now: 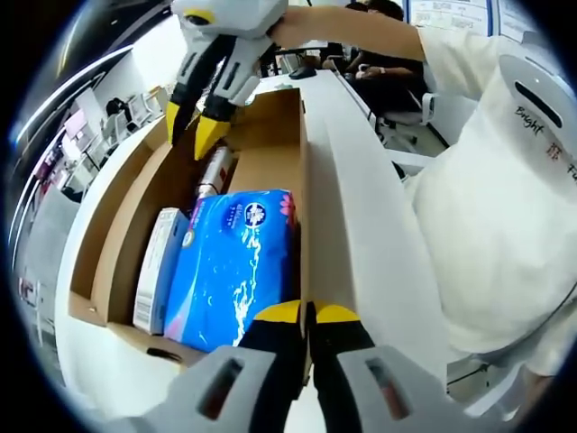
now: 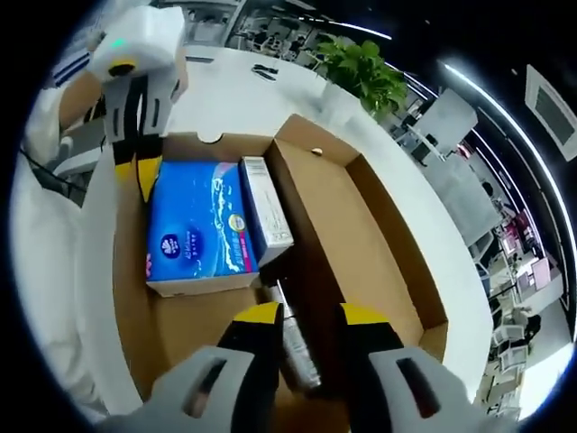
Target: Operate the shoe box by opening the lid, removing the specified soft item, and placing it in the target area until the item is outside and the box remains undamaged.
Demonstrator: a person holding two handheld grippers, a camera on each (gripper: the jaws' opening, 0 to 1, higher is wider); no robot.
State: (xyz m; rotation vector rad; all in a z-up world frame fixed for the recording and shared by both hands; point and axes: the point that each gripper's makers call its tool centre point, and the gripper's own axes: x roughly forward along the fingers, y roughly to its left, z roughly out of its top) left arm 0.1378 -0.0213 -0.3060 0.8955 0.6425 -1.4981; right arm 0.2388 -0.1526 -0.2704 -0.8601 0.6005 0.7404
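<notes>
The brown cardboard shoe box [image 2: 379,244] already lies open on the white counter [image 1: 356,171], its lid folded back flat, so the first step of the task looks done. Nothing has come out yet.

In the left gripper view, the left hand-held gripper [image 1: 308,314] has its yellow-tipped jaws pressed together on what seems to be the near edge of the box wall; the fisheye makes it hard to be sure that cardboard sits between them. Just ahead and to the left of those jaws lies the blue plastic-wrapped tissue pack [image 1: 236,266], most likely the soft item the task means, flat on the box floor. Touching its left side stands a slim white and blue carton [image 1: 159,269]. Farther ahead, beyond the pack, lies a small silver tube-like bottle [image 1: 214,171].

In the right gripper view, the right hand-held gripper [image 2: 309,317] hangs over the box interior with its jaws parted and nothing between them. The bottle lies directly under the gap, and the tissue pack sits ahead and to the left, near but not touched.

What is left, by my reading: closing on the tissue pack, lifting it clear without snagging the box walls, and setting it down on the counter outside.
</notes>
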